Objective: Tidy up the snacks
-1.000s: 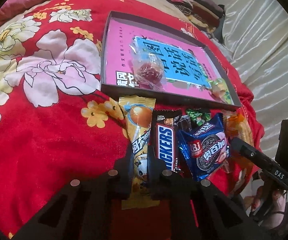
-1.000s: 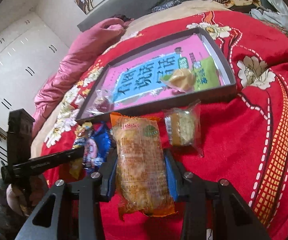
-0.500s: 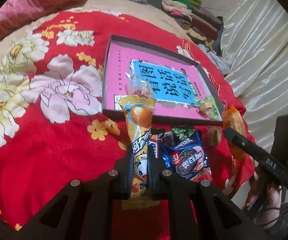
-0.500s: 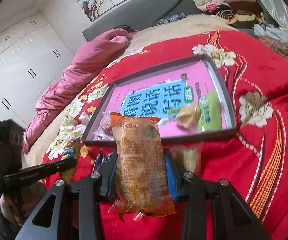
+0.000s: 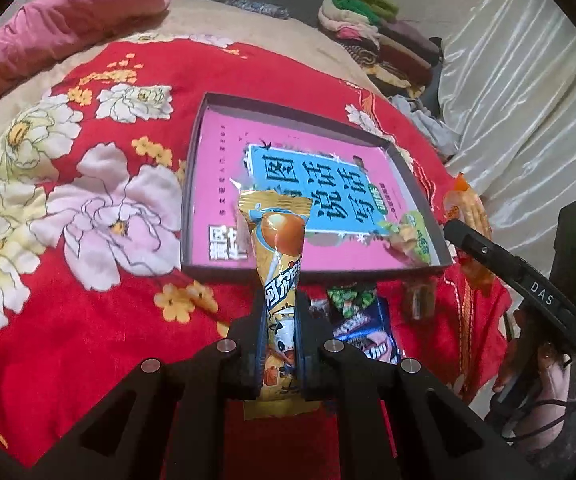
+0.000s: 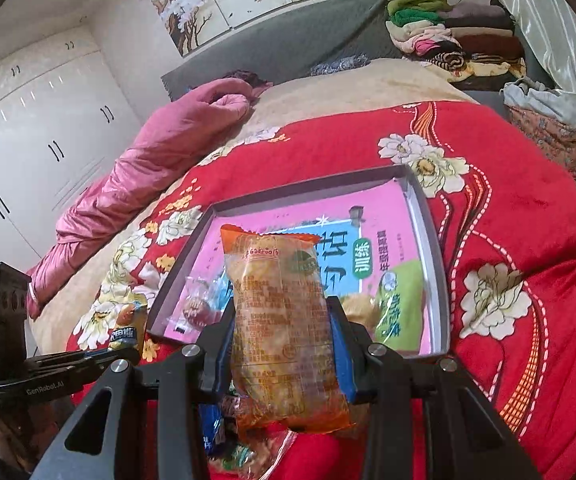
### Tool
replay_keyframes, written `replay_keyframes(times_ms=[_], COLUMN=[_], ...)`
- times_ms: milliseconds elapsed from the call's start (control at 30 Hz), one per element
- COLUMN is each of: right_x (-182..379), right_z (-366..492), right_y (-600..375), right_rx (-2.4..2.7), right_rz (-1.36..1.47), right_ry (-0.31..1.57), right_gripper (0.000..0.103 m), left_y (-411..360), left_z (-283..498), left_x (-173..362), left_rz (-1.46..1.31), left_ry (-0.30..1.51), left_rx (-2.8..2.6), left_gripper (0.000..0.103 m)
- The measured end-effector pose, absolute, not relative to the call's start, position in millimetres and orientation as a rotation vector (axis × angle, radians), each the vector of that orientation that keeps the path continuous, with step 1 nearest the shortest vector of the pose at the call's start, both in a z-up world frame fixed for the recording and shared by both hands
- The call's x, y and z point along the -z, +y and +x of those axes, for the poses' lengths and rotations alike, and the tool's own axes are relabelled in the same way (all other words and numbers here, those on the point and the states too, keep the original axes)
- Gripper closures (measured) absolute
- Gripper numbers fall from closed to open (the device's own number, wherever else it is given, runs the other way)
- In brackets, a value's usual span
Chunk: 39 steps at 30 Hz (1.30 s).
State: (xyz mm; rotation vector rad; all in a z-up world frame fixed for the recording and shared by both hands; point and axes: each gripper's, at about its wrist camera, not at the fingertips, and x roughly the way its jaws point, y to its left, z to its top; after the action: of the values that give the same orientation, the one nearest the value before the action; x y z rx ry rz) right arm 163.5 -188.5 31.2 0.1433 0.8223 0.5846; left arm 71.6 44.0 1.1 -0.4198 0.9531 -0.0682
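My left gripper [image 5: 280,316] is shut on a slim yellow candy packet [image 5: 277,256], held upright above the red bedspread, in front of the near wall of the shallow box [image 5: 312,276]. My right gripper [image 6: 281,320] is shut on an orange bread packet [image 6: 283,320], lifted in front of the same box [image 6: 440,280]. The box has a pink and blue printed floor and holds a clear-wrapped red sweet [image 6: 195,307], a yellowish wrapped snack [image 6: 362,308] and a green packet [image 6: 402,304]. Blue, green and dark snack packets [image 5: 362,320] lie on the bedspread before the box.
The flowered red bedspread [image 5: 87,200] covers the bed. A pink quilt roll [image 6: 167,148] lies at the far left and folded clothes [image 6: 448,40] are stacked by the headboard. The bed's edge and a pale curtain [image 5: 520,100] are to the right. White wardrobes [image 6: 35,140] stand beyond.
Both grippers have risen with their packets off the bedspread. The box and the loose snacks now sit lower and smaller in both views, and more of the room shows.
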Motion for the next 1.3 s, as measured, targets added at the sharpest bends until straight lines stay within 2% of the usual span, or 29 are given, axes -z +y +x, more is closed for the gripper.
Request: replay_keyframes(times_ms=[600,1300], right_x=[-47.2,-45.7], right_z=[175.8,194.2], right_y=[-193.4,-174.1], right_rx=[-0.538,-0.469], right_rz=[0.12,0.094], right_ry=[0.793,0.807], right_gripper=[0.062,0.062], left_y=[65.5,108.5], left_z=[112.0,145.8], left_x=[-13.6,12.7], left_rz=[-0.477,-0.509], left_ry=[0.874,0.903], left_rx=[0.052,0.07], left_gripper=[0.091,0.091])
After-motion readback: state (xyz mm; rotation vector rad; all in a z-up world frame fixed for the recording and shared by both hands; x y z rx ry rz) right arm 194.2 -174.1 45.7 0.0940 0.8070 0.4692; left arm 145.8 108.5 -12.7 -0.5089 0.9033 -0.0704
